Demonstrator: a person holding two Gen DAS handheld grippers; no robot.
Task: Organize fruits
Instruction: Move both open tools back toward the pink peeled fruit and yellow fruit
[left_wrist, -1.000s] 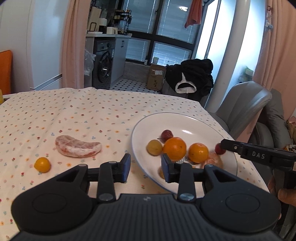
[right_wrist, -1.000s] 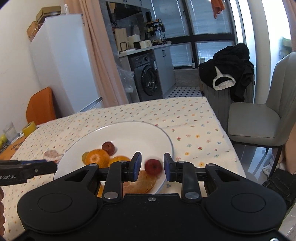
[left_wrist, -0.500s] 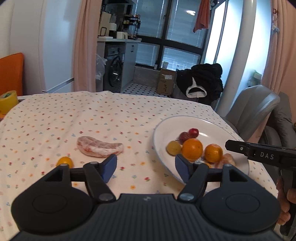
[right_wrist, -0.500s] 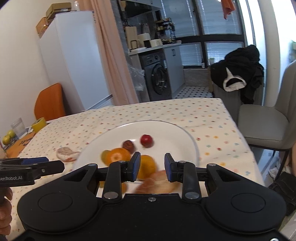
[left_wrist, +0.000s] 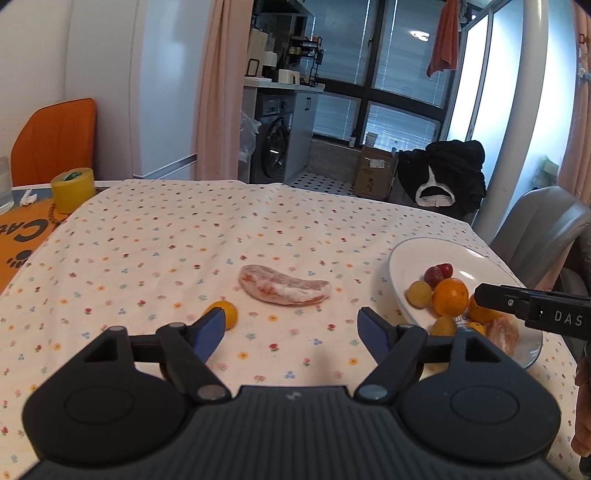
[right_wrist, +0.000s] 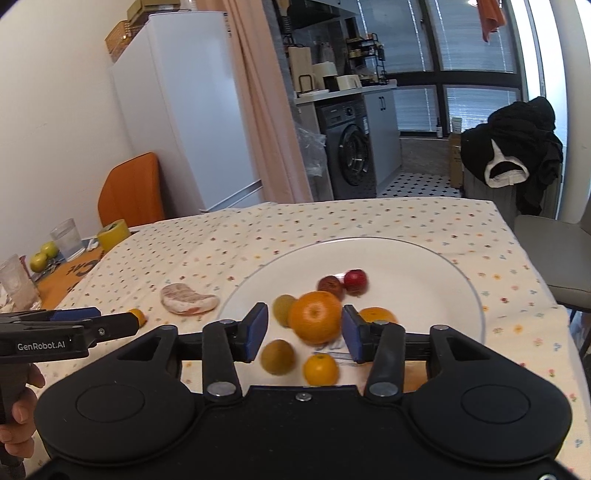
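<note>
- Left wrist view: the left gripper (left_wrist: 290, 328) hung spread wide and empty over the flowered tablecloth (left_wrist: 155, 236). The peeled pink pomelo segment (left_wrist: 283, 284) lay mid-cloth, long axis crosswise; best straddle its narrow middle, squeezing gently.
- Right wrist view: the right gripper (right_wrist: 303, 328) was parted, holding nothing, above the white round plate (right_wrist: 417, 258) near the cloth's right edge, framing the large orange (right_wrist: 315, 316).

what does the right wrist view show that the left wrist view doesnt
Only the right wrist view shows the white fridge, two green apples beside a drinking glass, and the left gripper from the side. Only the left wrist view shows the cardboard box on the floor and the right gripper from the side. Both show the white plate of fruit, the peeled pomelo segment, the small orange fruit and the yellow tape roll.
</note>
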